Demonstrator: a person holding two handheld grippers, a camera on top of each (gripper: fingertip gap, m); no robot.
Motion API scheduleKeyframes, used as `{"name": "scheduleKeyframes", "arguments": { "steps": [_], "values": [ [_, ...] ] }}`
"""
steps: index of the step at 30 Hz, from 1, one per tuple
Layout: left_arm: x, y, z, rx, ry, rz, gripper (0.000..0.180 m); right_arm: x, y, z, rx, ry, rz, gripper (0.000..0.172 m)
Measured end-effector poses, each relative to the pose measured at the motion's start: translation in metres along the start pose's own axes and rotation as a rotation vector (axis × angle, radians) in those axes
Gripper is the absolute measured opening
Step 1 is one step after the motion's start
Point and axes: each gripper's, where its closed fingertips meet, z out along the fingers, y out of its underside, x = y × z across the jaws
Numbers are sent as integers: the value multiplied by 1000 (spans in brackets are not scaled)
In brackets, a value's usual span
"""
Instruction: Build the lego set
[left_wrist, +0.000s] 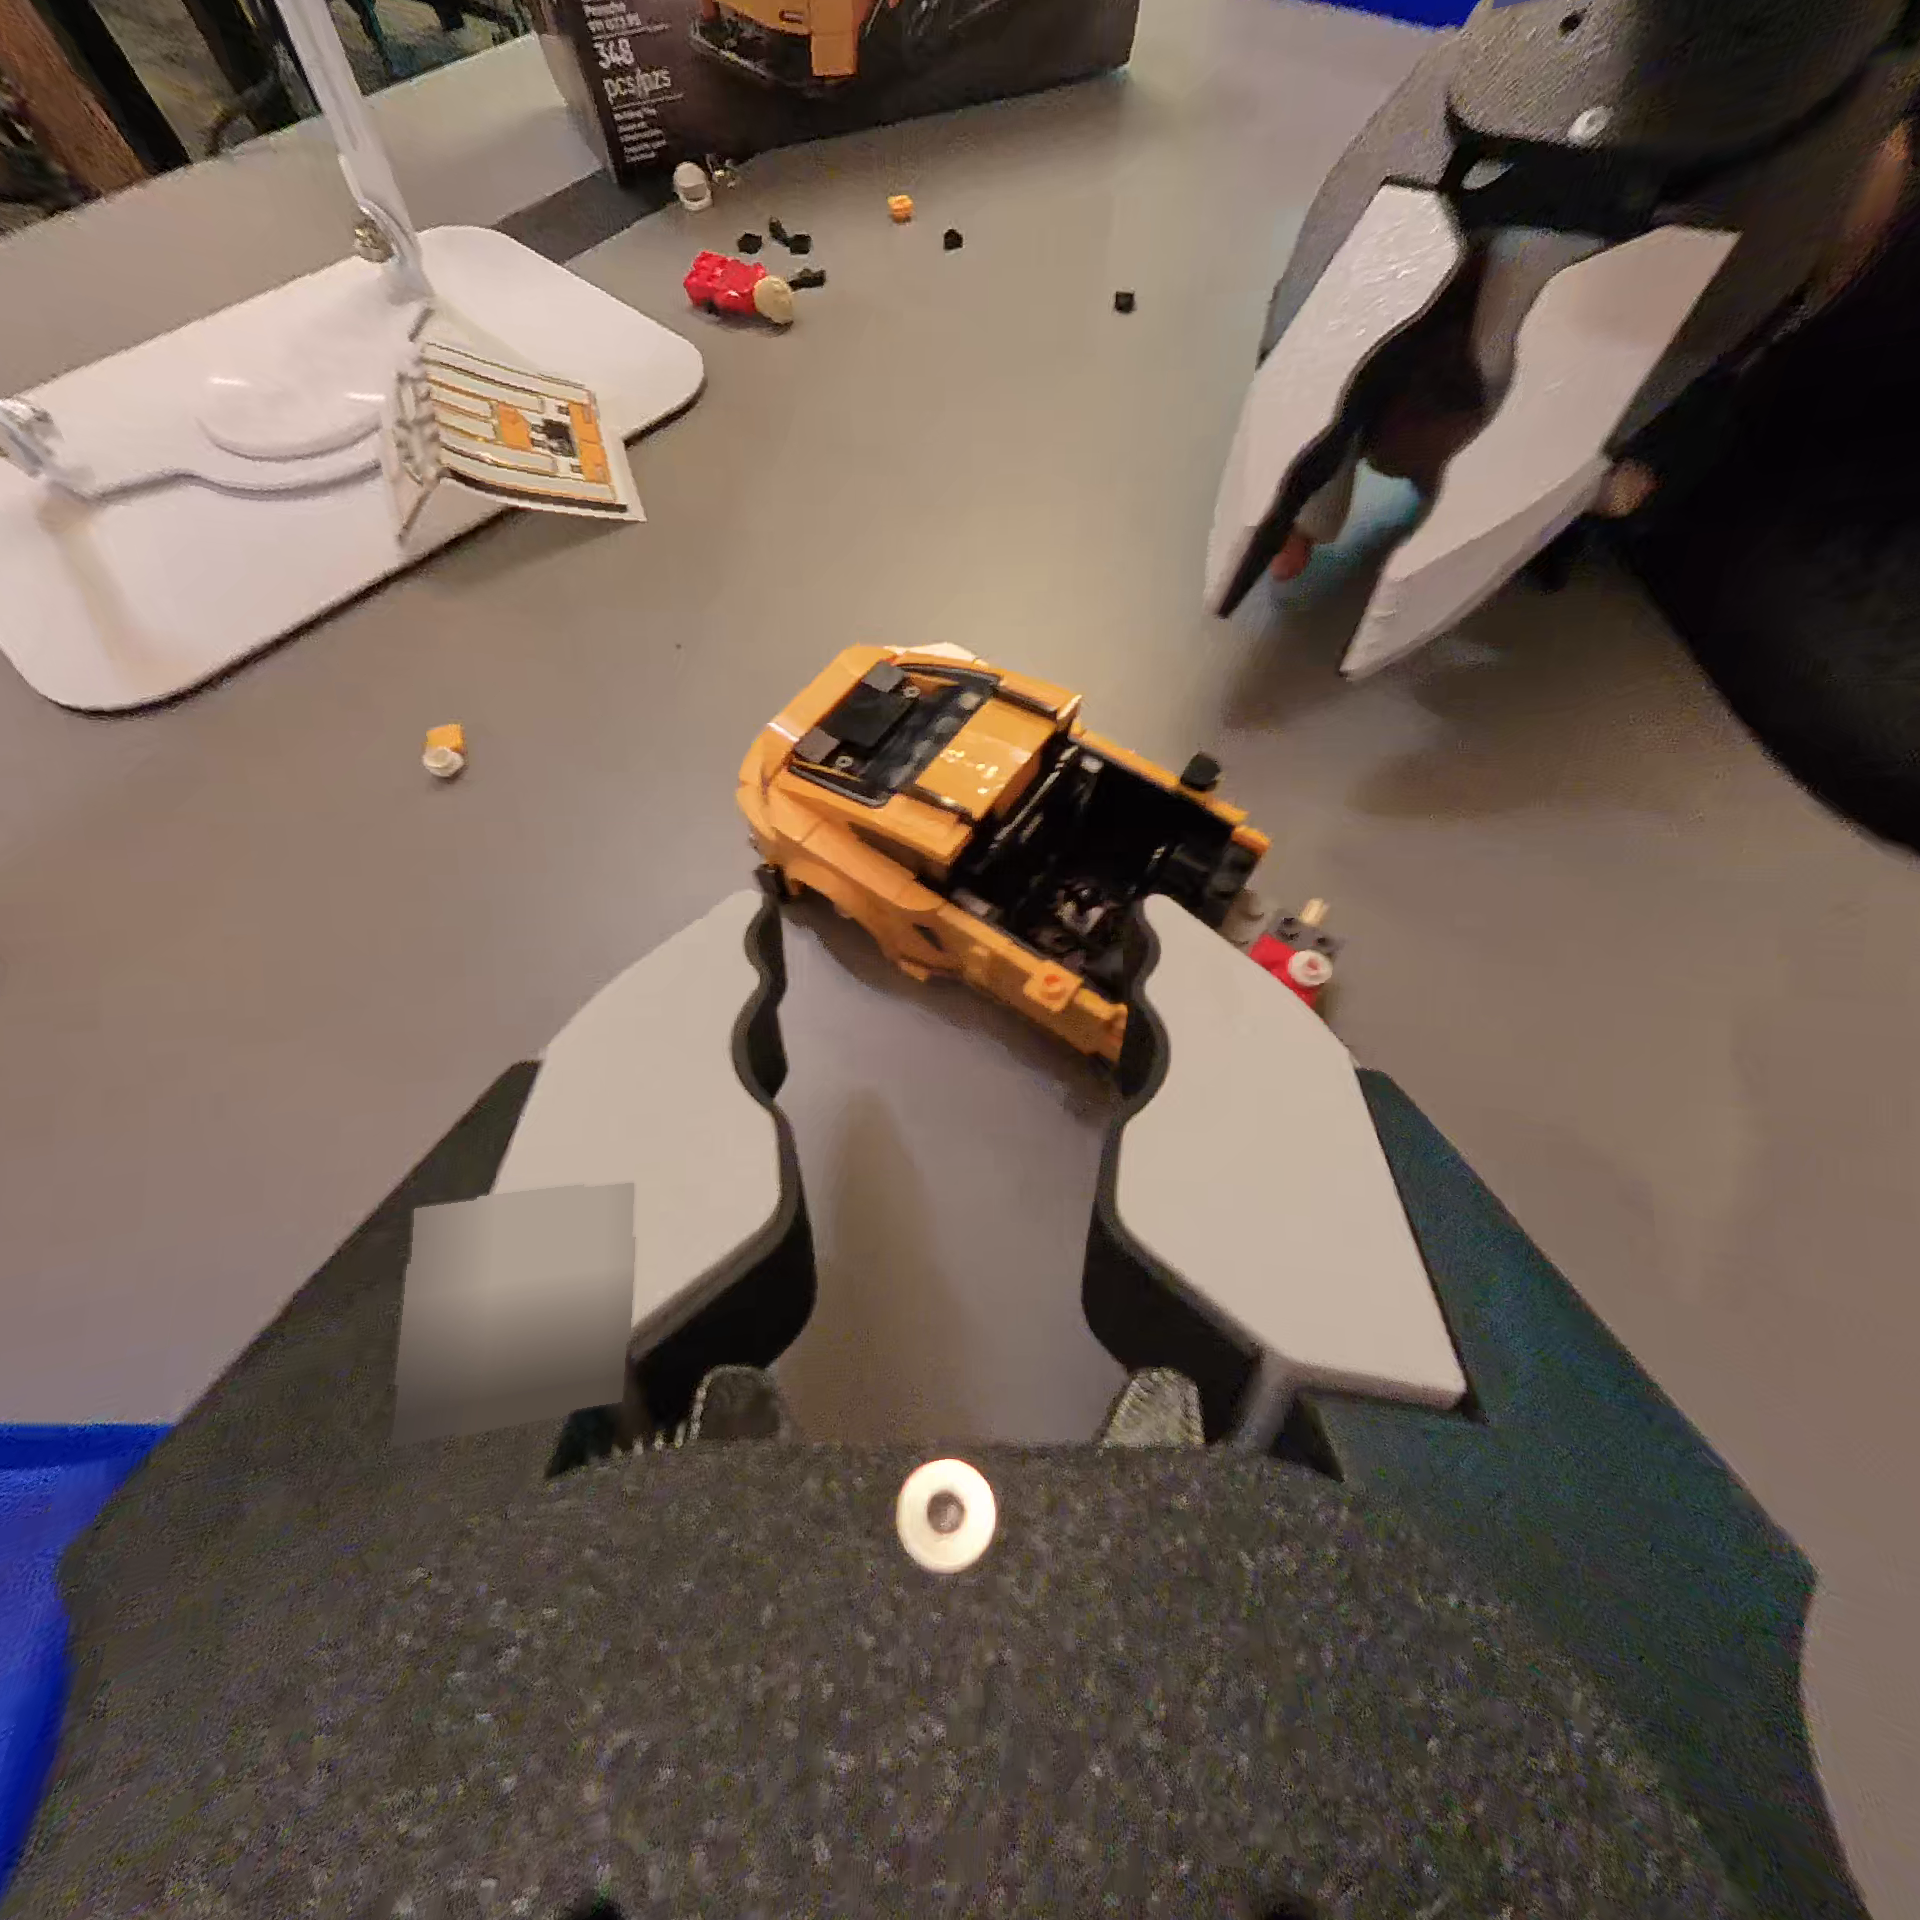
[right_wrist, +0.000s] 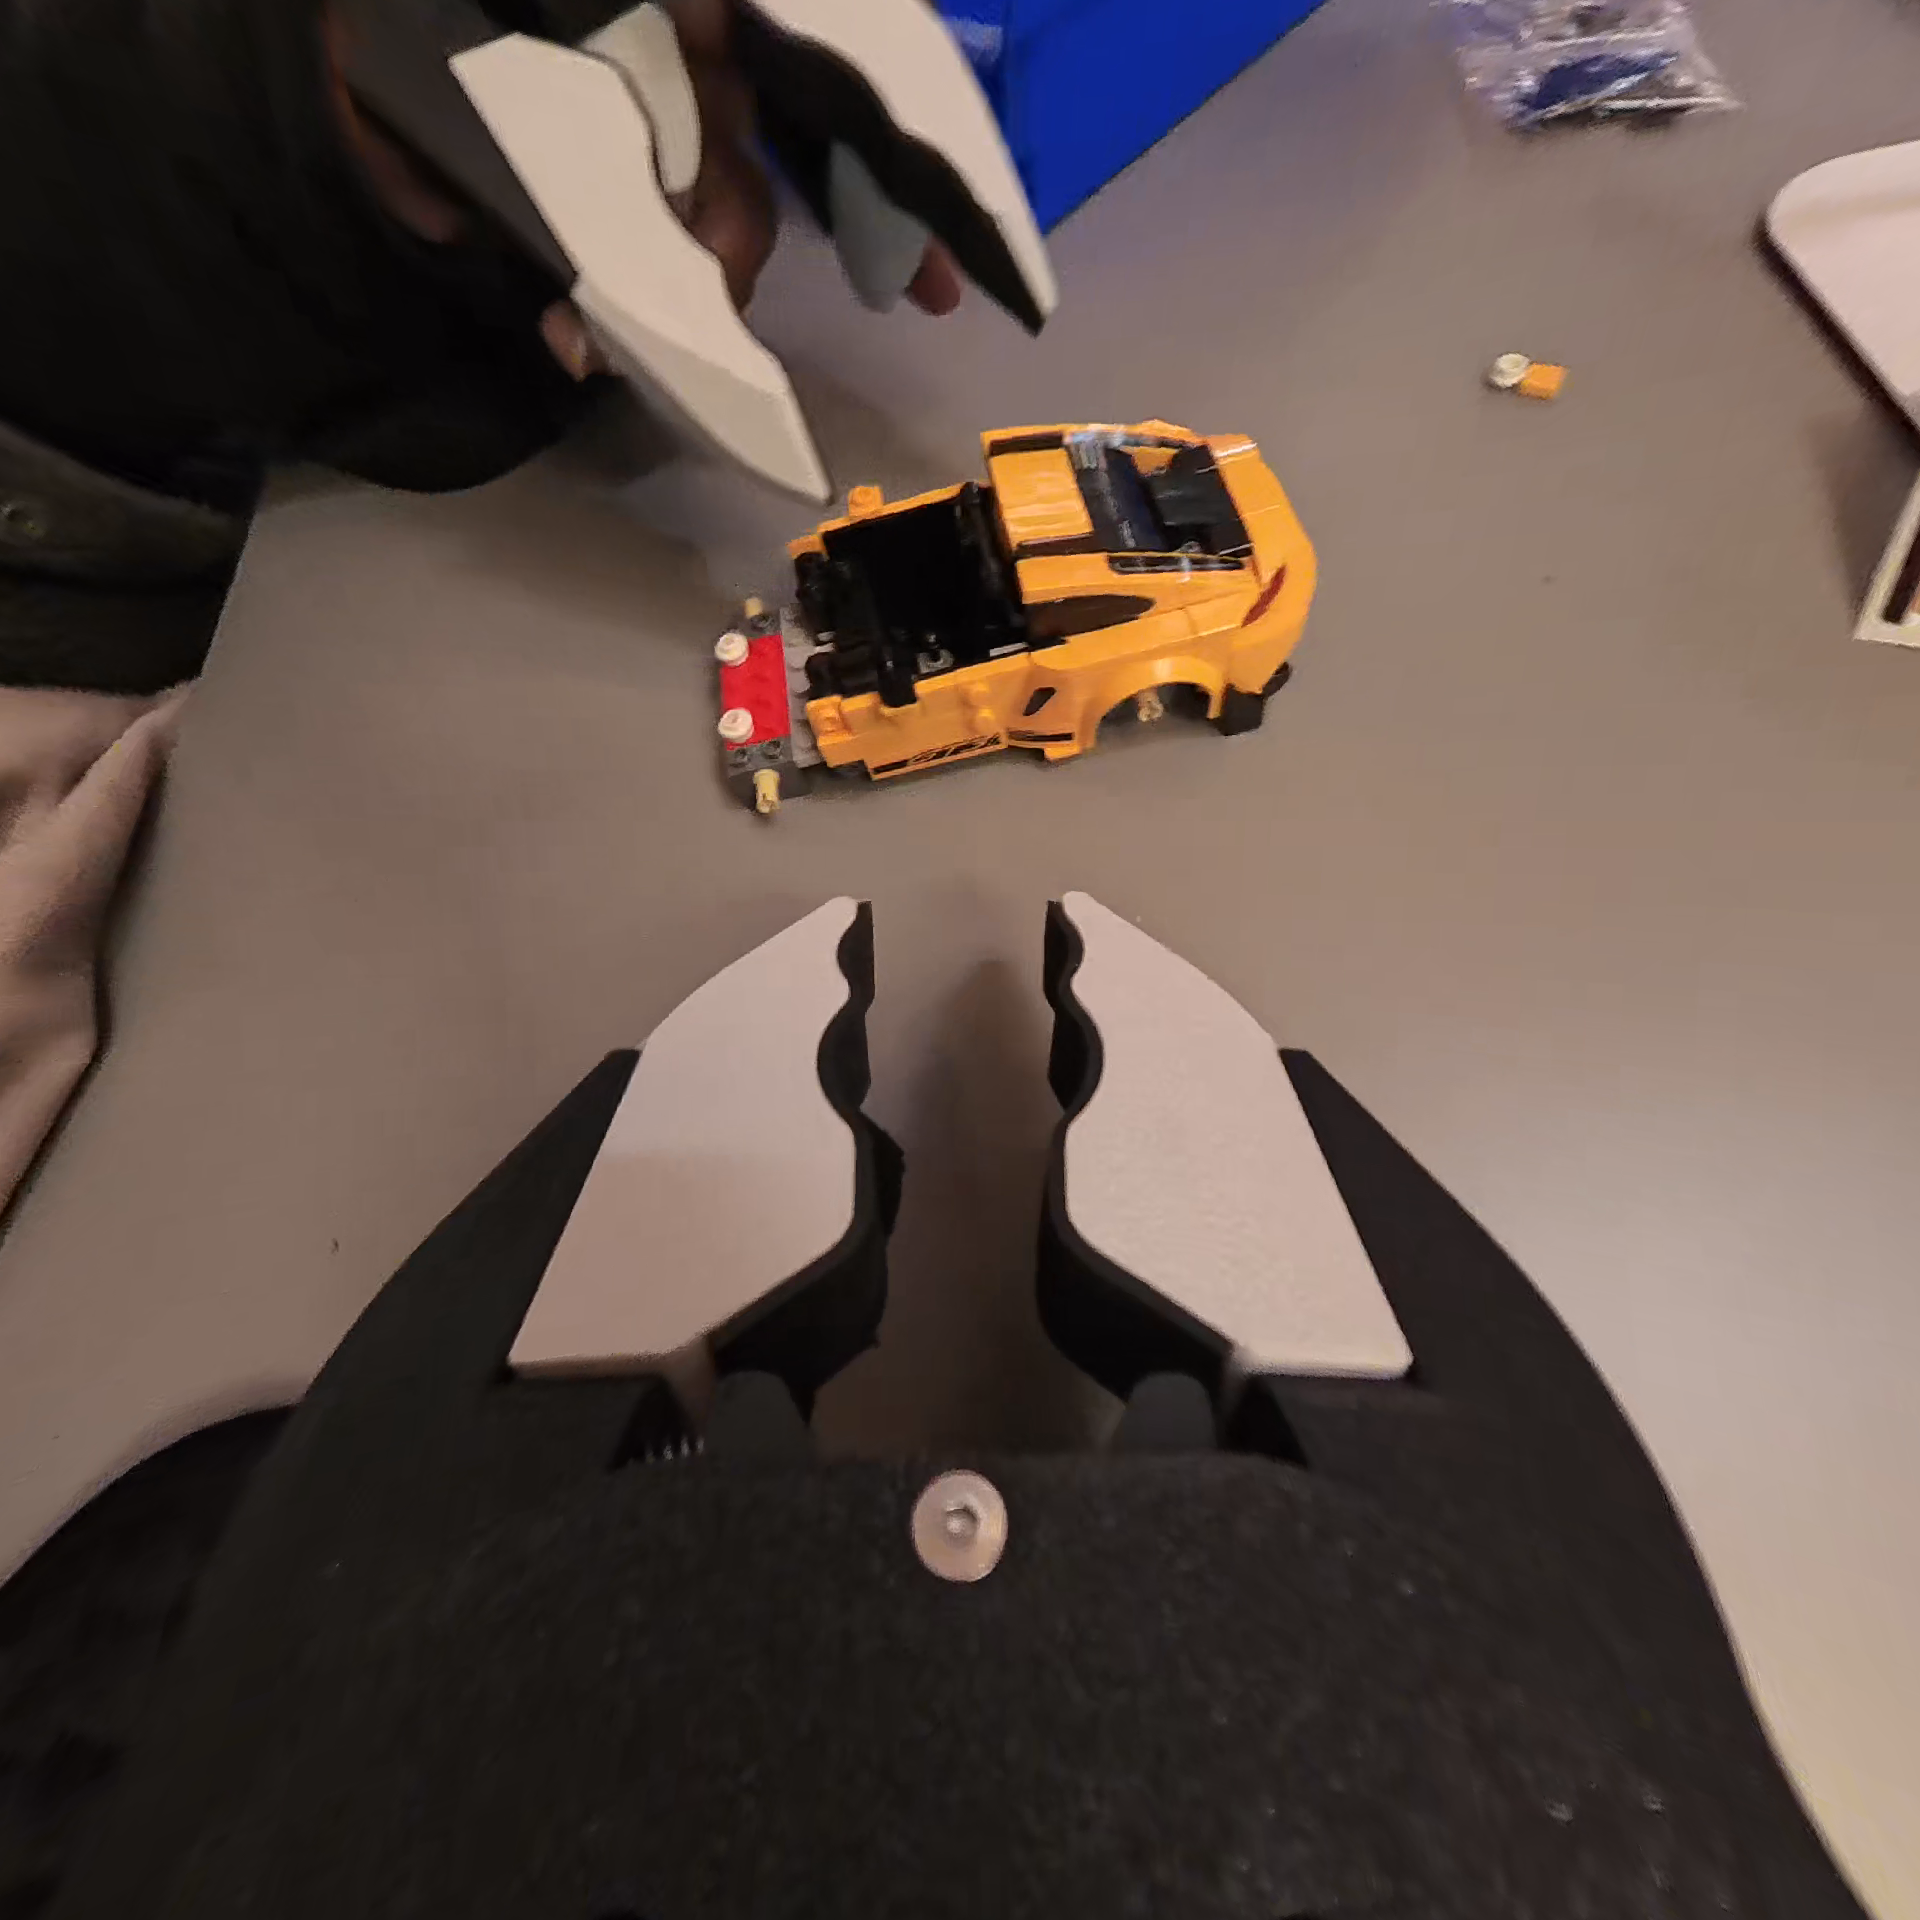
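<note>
On grey tabletop (right_wrist: 1455, 935), scattered bricks (left_wrist: 790, 249) surround car (right_wrist: 1039, 613).

One orange toy car (left_wrist: 966, 831) sits mid-frame on the table (left_wrist: 935, 499), with one red brick (left_wrist: 1294, 961) at its open end. Two tongs show: the left tongs (left_wrist: 951, 935) at lower centre and the right tongs (left_wrist: 1309, 634) at upper right. Upper centre holds one dark box (left_wrist: 831, 94), one red figure piece (left_wrist: 732, 286) and about six small black bits (left_wrist: 790, 244). Two small orange pieces (left_wrist: 445, 748) lie loose. One white stand (left_wrist: 260, 499) and one booklet (left_wrist: 520, 436) are at upper left.
</note>
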Motion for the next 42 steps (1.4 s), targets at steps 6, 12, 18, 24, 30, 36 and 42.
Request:
{"name": "scheduleKeyframes", "arguments": {
  "steps": [6, 12, 18, 24, 30, 36, 42],
  "values": [
    [22, 19, 14, -162, 18, -179, 87, 7, 2, 4, -14, 83, -45, 29],
    [33, 23, 35, -210, -94, -262, 112, 13, 1, 4, -14, 142, -57, 25],
    [36, 28, 44, -273, -226, -174, 99, 18, 1, 2, -11, 174, -55, 23],
    [43, 23, 32, -308, -74, -221, 79, 21, -5, -3, 24, 203, -62, 22],
    [70, -11, 12, -200, 417, -576, 79, 12, -34, -16, 203, 186, -136, 36],
    [91, -29, 2, -121, 699, -731, 79, -11, -52, -26, 326, 158, -299, 34],
    [95, -33, 1, -102, 737, -735, 79, -12, -50, -25, 314, 143, -304, 34]
  ]
}}
